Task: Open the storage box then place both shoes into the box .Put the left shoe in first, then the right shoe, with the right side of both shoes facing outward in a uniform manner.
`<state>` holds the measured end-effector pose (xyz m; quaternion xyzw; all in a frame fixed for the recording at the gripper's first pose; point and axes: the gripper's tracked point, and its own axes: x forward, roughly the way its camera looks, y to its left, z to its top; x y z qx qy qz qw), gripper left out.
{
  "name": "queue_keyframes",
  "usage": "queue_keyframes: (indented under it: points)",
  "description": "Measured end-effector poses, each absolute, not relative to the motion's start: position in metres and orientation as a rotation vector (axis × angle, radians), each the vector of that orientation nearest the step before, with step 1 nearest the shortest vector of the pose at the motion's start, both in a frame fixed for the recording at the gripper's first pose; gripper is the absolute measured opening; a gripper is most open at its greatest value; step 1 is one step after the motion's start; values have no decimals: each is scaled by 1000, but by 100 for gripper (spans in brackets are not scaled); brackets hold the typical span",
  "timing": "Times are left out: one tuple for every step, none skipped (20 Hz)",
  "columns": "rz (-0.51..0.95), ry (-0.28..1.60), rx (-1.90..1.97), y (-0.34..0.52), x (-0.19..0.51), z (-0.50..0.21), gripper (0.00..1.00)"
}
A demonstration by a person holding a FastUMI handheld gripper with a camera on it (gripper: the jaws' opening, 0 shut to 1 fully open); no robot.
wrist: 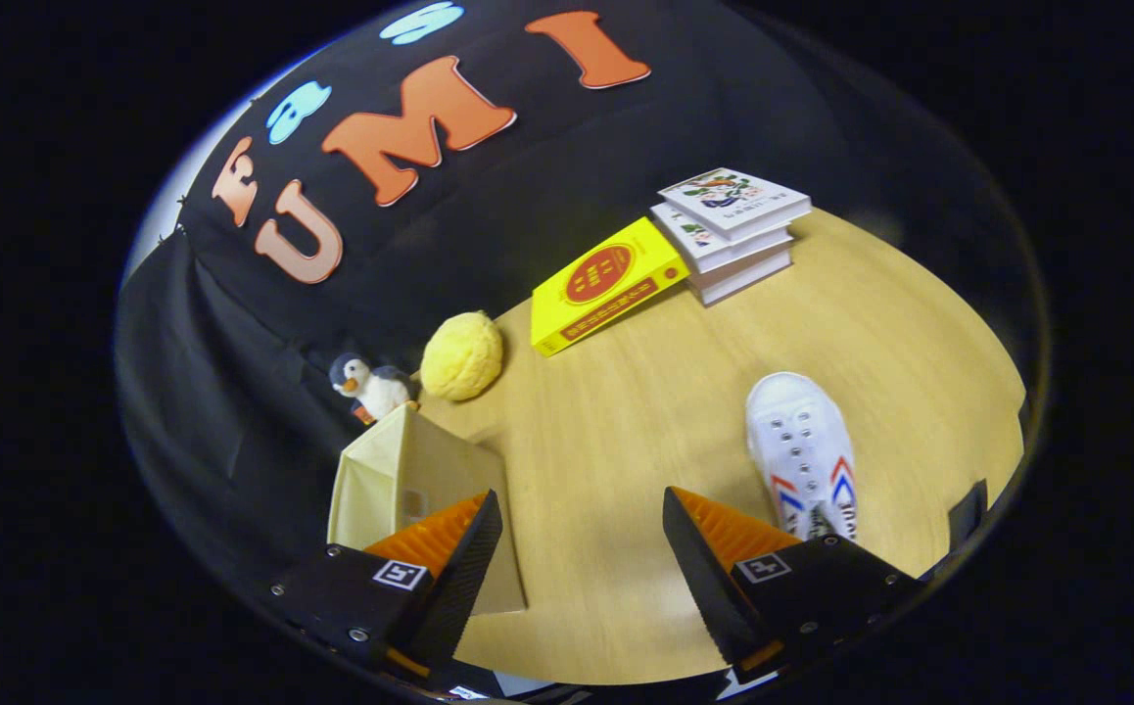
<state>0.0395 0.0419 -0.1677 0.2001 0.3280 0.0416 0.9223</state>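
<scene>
Wooden table (645, 411) | books (733, 230), plush penguin (369, 387) behind | claw (582, 529) open, empty

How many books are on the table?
4. A yellow book lies beyond the hand-held gripper, whose fingers are open and hold nothing. Beside it, three white books sit stacked. More may be hidden.

Heel of the white shoe (802, 455) and the storage box's (401, 480) lower part behind the claw's (582, 548) fingers.
</scene>
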Motion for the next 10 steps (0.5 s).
queue_keyframes:
  points:
    - [61, 677, 411, 24, 41, -171, 98]
    - [39, 683, 412, 7, 39, -174, 98]
    - [21, 692, 413, -7, 35, -178, 99]
    - [6, 704, 410, -23, 34, -183, 99]
    - [-11, 718, 402, -36, 33, -190, 99]
    - [-33, 736, 390, -51, 31, -197, 99]
    - [-46, 753, 378, -62, 30, -205, 99]
    - [-54, 767, 367, -73, 32, -214, 98]
    - [-62, 786, 355, -81, 30, -223, 98]
    - [-66, 806, 338, -89, 28, -232, 99]
